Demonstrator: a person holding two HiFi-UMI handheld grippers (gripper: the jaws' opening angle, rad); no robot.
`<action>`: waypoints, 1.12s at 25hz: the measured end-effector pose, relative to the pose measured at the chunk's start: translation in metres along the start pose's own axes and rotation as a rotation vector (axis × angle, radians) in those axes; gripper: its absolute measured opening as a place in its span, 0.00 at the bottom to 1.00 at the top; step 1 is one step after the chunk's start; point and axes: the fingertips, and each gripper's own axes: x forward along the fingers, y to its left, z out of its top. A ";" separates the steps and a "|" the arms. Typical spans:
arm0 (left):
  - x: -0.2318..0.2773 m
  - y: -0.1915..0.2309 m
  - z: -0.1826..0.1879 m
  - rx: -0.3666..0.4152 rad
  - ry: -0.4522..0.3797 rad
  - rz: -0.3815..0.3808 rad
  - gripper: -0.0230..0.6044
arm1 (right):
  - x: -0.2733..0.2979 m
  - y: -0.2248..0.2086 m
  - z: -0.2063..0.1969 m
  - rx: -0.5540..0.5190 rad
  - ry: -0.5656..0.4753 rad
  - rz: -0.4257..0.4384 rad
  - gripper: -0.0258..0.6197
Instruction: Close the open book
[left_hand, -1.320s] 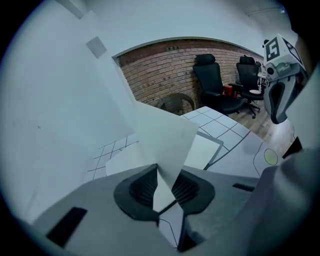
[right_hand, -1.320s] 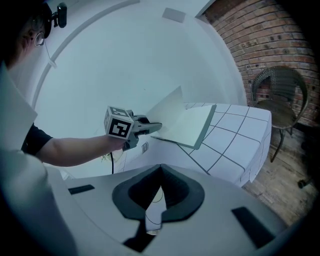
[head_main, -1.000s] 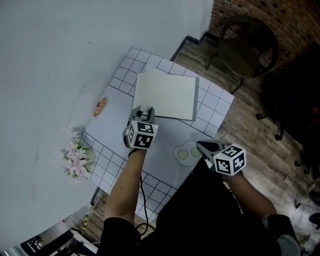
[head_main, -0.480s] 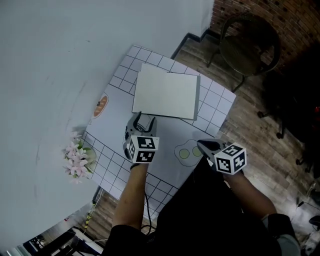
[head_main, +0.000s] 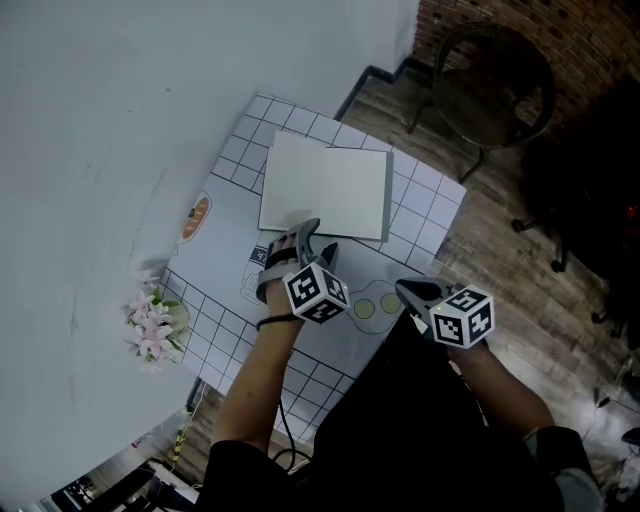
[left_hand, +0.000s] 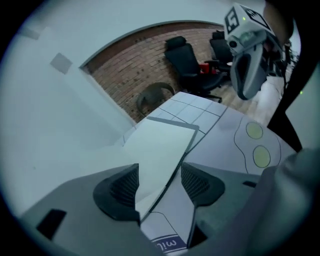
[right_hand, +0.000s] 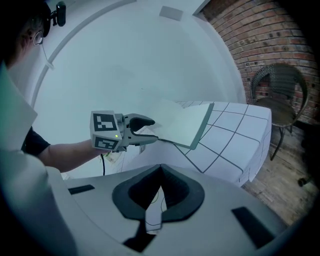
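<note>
**Head view: book flat and shut on the table, left gripper open at its near edge**

Item under inspection: the book. It lies flat on the far half of the table, close to the edge that runs from the far corner to the right corner. One plain pale grey-green cover faces up. No pages show. A darker strip runs down its right side. It is square to the table's printed grid and nothing rests on it.

Left gripper: tips at the book's near edge, pointing steeply down. The jaws stand wide and have just been opening. In the left gripper view the book's near edge shows in the gap between the pads, which do not press on it. Contact cannot be confirmed.

Right gripper: held over the table's near right edge, well apart from the book. The jaws are fully together with nothing between them.

Surroundings:
- A small blue-printed label lies on the table just beside the left gripper.
- Two green circles inside a drawn outline sit between the two grippers.
- An orange oval mark sits near the left edge.
- Pink flowers stand at the left corner.
- Off the table, a round-backed chair stands on the wooden floor before a brick wall.

Nothing on the table lies against the book except the left gripper at its near edge.
</note>
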 end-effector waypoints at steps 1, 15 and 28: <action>0.006 -0.005 0.000 0.054 0.016 -0.023 0.43 | 0.000 -0.001 0.001 0.001 -0.003 -0.002 0.04; 0.050 -0.025 0.001 0.271 0.085 -0.296 0.43 | -0.004 -0.010 -0.012 0.035 -0.003 -0.017 0.04; 0.057 -0.037 -0.002 0.372 0.190 -0.494 0.33 | 0.001 -0.001 -0.017 0.032 0.000 0.006 0.04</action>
